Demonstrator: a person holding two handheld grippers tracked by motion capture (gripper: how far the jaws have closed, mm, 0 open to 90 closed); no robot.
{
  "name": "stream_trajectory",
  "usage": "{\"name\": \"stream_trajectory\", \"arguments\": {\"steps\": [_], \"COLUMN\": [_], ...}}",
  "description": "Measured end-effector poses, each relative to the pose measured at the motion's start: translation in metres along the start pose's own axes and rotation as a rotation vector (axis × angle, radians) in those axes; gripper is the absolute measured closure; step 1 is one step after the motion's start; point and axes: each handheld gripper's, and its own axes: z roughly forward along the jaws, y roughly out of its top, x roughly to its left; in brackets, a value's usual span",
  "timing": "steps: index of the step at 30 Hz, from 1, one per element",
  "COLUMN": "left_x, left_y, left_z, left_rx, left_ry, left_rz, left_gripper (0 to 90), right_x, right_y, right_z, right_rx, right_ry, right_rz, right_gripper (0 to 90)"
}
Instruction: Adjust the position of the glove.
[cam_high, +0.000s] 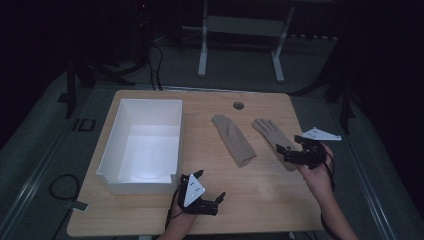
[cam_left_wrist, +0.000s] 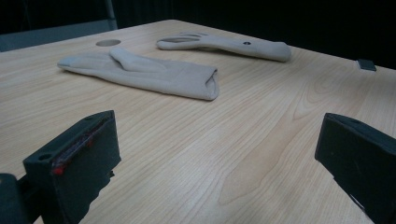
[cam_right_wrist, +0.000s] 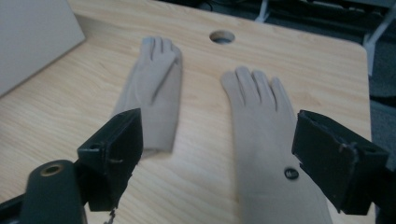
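Two beige gloves (cam_high: 252, 140) flat on wooden table (cam_high: 260, 200), dark room; left tongs (cam_high: 209, 186) apart, right tongs (cam_high: 289, 149) apart.

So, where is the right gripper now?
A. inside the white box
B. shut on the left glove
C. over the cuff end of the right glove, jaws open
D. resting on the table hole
C: the right gripper hangs over the cuff end of the right glove, and in the right gripper view its jaws stand wide apart with nothing pressed between them.
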Motion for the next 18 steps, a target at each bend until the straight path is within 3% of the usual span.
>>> {"name": "stream_trajectory", "arguments": {"steps": [6,13,18], "left_x": [0.000,0.000,0.001], "left_y": [0.000,0.000,0.000], "left_z": [0.000,0.000,0.000], "left_rx": [-0.002,0.002,0.001], "left_ry": [-0.001,0.003,-0.005], "left_rz": [-0.003,-0.001,-0.006], "left_gripper": [0.2,0.2,0.2], "right_x": [0.009,0.022,0.034], "right_y": [0.014,0.031,0.043], "right_z": [0.006,0.016,0.029], "right_rx": [-0.005,-0.028,-0.036], "right_ry": [0.004,0.040,0.087], "right_rz": [-0.035,-0.063,-0.101], "right_gripper": [19.3,23.0,30.5]}}
